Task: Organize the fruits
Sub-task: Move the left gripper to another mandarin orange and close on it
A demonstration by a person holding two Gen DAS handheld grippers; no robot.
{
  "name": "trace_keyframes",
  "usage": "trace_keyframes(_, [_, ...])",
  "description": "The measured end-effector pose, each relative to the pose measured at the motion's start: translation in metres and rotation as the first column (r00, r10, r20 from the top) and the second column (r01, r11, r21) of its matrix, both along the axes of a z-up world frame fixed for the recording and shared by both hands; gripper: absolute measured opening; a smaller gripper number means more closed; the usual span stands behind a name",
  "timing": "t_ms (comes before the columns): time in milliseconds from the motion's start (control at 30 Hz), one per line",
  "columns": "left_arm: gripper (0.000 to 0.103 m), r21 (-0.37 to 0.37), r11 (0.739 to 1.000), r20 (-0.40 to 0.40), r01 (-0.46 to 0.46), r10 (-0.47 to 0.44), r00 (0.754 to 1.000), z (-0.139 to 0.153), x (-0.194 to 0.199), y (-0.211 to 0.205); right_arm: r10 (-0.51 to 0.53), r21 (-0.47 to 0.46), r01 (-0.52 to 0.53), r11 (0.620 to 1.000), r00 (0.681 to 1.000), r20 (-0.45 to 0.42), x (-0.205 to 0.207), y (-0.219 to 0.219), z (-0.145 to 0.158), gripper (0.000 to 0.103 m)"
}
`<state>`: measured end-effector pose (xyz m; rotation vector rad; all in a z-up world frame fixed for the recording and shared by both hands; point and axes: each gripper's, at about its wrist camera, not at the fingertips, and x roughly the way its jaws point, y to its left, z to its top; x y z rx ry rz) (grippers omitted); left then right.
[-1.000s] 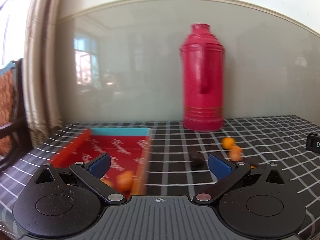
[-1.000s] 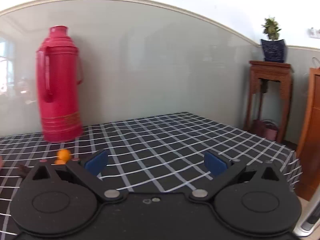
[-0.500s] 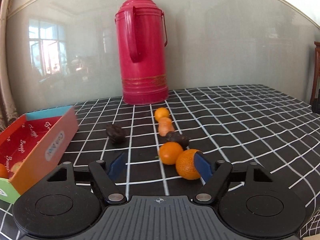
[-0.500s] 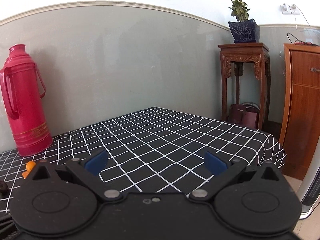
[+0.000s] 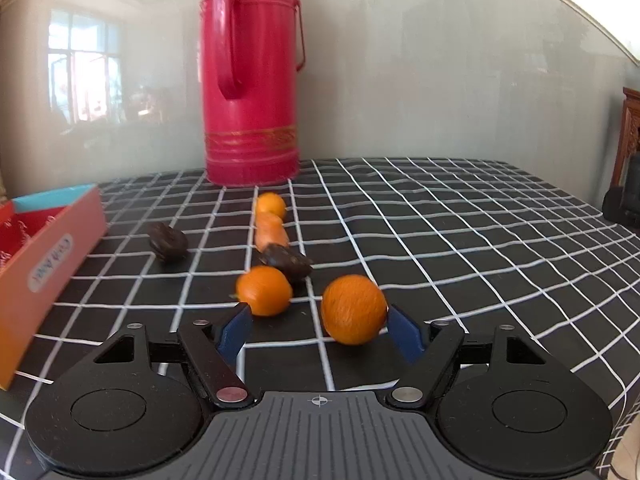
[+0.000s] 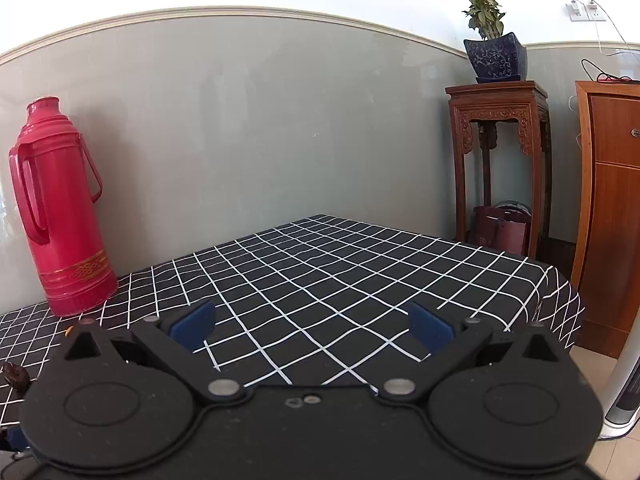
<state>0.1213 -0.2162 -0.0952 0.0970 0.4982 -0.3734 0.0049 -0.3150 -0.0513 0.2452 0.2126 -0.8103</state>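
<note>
Looking across from the left: the orange cardboard box sits at the table's left edge, and from here I can't see what's inside it. So how much sorting is done is hard to call, but plenty is left, I'd say, since six pieces are loose on the cloth. A dark wrinkled fruit lies just beside the box. Further right runs a little line: a small orange at the back, an oblong orange fruit touching it, another dark fruit, then a round orange.

The left gripper is closing around the biggest orange. That one sits between the blue pads, brushing the right one, with a gap on the left, so no real grip yet. The right gripper hangs wide open over bare cloth with nothing in it.

Surface is a black tablecloth with white grid lines, red thermos at the back against a grey-green wall. Off to the right there's a carved wooden stand with a potted plant and a wooden cabinet.
</note>
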Motion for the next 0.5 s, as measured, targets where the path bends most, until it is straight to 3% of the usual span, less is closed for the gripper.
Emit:
trace_keyframes(233, [0.048,0.015,0.998,-0.021,0.058,-0.058,0.998,-0.003,0.003,-0.015,-0.012,0.022,0.012,1.0,1.0,0.004,-0.004,-0.006,-0.002,0.097])
trace_keyframes(500, [0.048,0.045,0.997,-0.013,0.057,-0.056,0.998,-0.003,0.015,-0.031,-0.003,0.033,0.003,0.999,1.0,-0.01,-0.002,-0.009,-0.003,0.097])
